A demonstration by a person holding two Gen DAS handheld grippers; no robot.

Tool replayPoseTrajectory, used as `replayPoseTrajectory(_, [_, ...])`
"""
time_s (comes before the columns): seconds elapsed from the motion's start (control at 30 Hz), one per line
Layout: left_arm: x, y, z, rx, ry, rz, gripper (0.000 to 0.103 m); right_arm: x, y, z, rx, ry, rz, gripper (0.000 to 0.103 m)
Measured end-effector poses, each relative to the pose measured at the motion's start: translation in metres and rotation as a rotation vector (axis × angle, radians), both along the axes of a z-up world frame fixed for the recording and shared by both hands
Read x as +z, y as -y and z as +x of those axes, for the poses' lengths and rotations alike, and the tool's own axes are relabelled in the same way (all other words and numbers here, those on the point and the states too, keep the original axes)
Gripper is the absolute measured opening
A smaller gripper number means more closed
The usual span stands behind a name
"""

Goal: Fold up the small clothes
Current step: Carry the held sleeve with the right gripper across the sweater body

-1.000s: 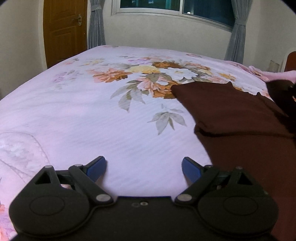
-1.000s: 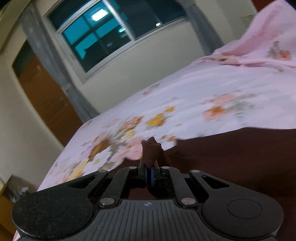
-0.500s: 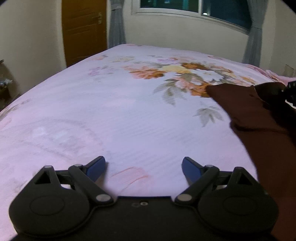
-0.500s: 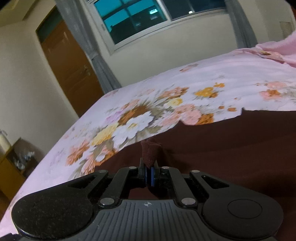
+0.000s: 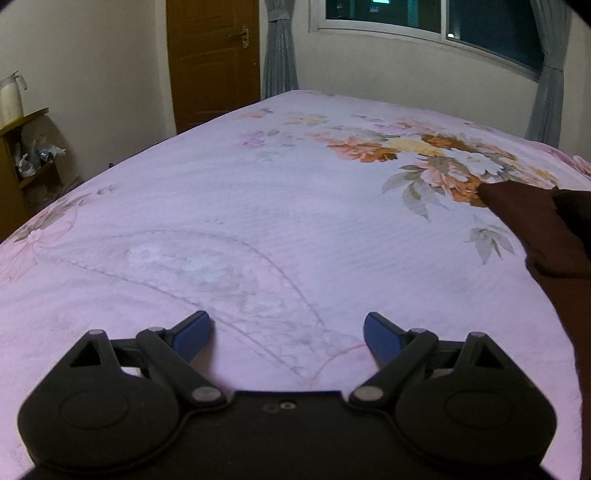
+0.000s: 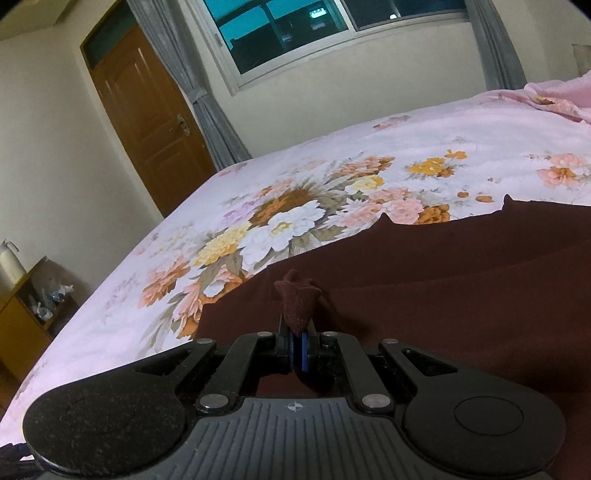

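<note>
A floral pink bedsheet [image 5: 258,206] is covering the bed; a brown door [image 5: 212,59], grey curtains [image 5: 279,48] and a window [image 5: 424,18] are standing behind.

A wide bed with a pale pink floral sheet [image 5: 229,206] fills the centre of both views. Behind it, at the upper left, stands a closed brown wooden door with a metal handle [image 5: 212,62]. Grey curtains [image 5: 279,48] hang just right of it, beside a long sliding window with dark glass [image 6: 317,33] along the top. The walls are plain cream [image 5: 92,66]. At the left edge is a yellow wooden shelf unit [image 5: 22,162], a white jug [image 5: 11,96] on top.
</note>
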State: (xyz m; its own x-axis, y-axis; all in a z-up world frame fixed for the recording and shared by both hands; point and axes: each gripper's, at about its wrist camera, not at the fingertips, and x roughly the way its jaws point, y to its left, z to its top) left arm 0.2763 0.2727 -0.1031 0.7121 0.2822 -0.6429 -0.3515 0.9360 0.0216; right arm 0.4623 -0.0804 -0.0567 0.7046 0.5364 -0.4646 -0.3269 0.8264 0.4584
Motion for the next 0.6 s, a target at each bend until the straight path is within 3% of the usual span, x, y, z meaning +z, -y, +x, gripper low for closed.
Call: replayPoseTrajectory(0.6, [-0.007, -0.005, 0.003, 0.025, -0.013, 0.024, 0.093, -0.012, -0.007, -0.006, 0.079, 0.008, -0.041, 0.004])
